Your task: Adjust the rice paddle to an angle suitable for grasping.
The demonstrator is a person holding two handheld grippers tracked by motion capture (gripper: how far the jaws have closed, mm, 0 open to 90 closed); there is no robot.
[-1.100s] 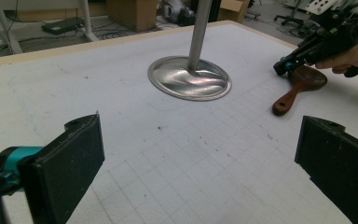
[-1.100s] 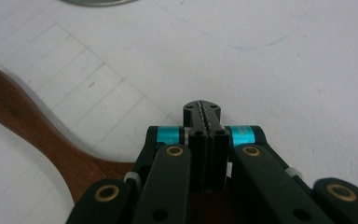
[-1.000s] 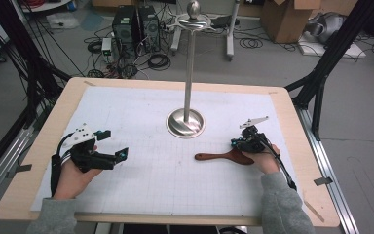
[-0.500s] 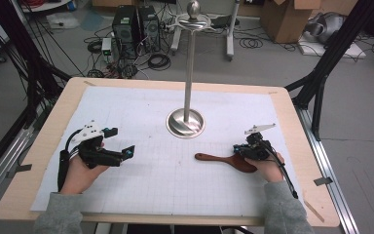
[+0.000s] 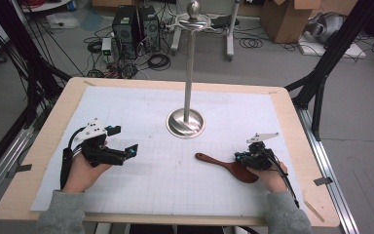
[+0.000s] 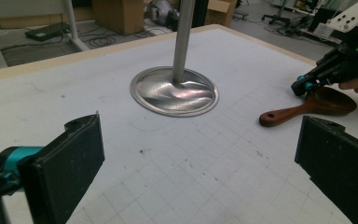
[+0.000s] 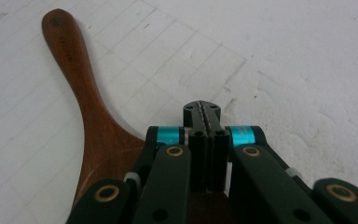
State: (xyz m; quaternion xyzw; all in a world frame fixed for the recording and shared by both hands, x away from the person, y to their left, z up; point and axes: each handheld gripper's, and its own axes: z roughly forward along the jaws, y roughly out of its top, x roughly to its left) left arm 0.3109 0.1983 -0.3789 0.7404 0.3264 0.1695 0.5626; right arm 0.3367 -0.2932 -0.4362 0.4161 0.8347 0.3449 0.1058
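**A:** Cables, boxes and computer towers crowd the floor beyond the counter (image 5: 292, 105). From the high view, where is the wooden spoon (image 5: 226, 165)?

**B:** Near the counter's right edge, toward the front. Its handle points at the counter's middle and its bowl lies under the right tongs (image 5: 237, 157). The metal stand (image 5: 186, 122) is well behind it. The left tongs (image 5: 122, 141) hover near the left edge, far off.

**A:** And the left gripper view?

**B:** The left tongs (image 6: 200, 163) gape wide with nothing between them. The spoon (image 6: 307, 106) lies across the counter, handle toward this side.

**A:** The right gripper view?

**B:** The right tongs (image 7: 202, 112) are fully closed, pads together, holding nothing that I can see. The spoon's (image 7: 91, 112) bowl sits just beside and partly under them, with the long axis running up and away to the left. The right hand is plainly the nearer; I judge it must open before taking hold.
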